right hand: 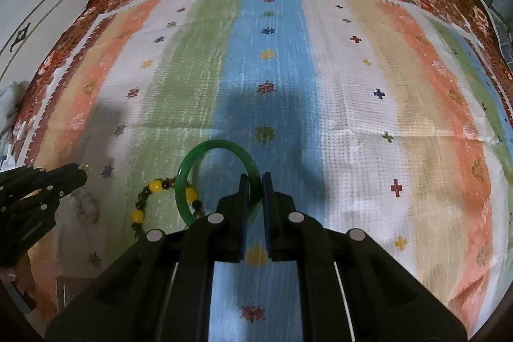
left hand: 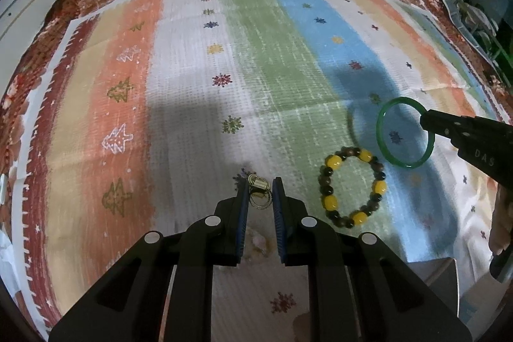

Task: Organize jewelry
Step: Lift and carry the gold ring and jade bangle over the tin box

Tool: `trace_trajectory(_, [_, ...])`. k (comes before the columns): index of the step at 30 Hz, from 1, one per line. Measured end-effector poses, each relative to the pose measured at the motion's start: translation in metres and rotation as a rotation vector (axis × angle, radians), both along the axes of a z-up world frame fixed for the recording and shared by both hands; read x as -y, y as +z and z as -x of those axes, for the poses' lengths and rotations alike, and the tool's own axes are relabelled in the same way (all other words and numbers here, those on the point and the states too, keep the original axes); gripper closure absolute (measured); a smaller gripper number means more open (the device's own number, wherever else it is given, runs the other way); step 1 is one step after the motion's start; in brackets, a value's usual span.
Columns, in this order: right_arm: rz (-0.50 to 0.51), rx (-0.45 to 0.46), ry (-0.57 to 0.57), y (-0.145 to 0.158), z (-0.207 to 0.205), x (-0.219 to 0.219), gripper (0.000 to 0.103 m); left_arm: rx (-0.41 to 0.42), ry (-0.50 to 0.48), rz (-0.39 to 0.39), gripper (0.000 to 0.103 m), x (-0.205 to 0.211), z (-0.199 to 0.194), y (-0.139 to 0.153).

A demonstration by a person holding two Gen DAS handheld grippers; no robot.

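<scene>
While the right gripper (right hand: 255, 178) pinches the green bangle (left hand: 404, 132) above the striped cloth (left hand: 192, 85), the left gripper (left hand: 260, 183) is clamped on a small gold earring (left hand: 258, 185), the beaded bracelet (left hand: 352, 186) lying between them.

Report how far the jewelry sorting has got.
Done: nothing looks put away yet; no box or tray is in view. In hand: the right gripper is shut on the green bangle, and the left gripper pinches small gold pieces. Left: the beaded bracelet lies on the striped cloth.
</scene>
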State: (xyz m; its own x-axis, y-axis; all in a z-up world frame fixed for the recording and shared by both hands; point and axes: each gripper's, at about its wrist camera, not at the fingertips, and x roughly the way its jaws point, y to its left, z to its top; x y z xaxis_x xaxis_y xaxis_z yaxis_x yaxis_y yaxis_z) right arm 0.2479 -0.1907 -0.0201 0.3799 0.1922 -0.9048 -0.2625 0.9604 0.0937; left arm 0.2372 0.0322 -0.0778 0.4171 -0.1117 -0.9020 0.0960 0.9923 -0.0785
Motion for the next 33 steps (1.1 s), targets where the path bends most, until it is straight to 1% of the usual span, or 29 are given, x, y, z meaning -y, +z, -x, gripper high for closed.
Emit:
trace_trajectory(5, [-0.013, 0.008, 0.002, 0.009, 0.011, 0.002, 0.094, 0.018, 0.002, 0.011, 0.089, 0.005, 0.012, 0.009])
trace_trajectory(12, [-0.020, 0.049, 0.002, 0.028, 0.029, 0.005, 0.094, 0.038, 0.002, 0.016, 0.089, 0.010, 0.028, 0.017])
trace_trajectory(14, [-0.013, 0.061, 0.006, 0.032, 0.035, 0.006, 0.094, 0.040, 0.004, 0.016, 0.089, 0.011, 0.032, 0.019])
trace_trajectory(23, [-0.044, 0.088, 0.024, 0.047, 0.058, 0.009, 0.094, 0.053, 0.021, 0.032, 0.088, 0.011, 0.046, 0.026])
trace_trajectory(28, [-0.053, 0.106, 0.045, 0.054, 0.072, 0.005, 0.094, 0.074, 0.023, 0.025, 0.088, 0.011, 0.057, 0.032])
trace_trajectory(33, [-0.060, 0.115, 0.051, 0.059, 0.081, 0.004, 0.094, 0.087, 0.022, 0.047, 0.088, 0.011, 0.066, 0.038])
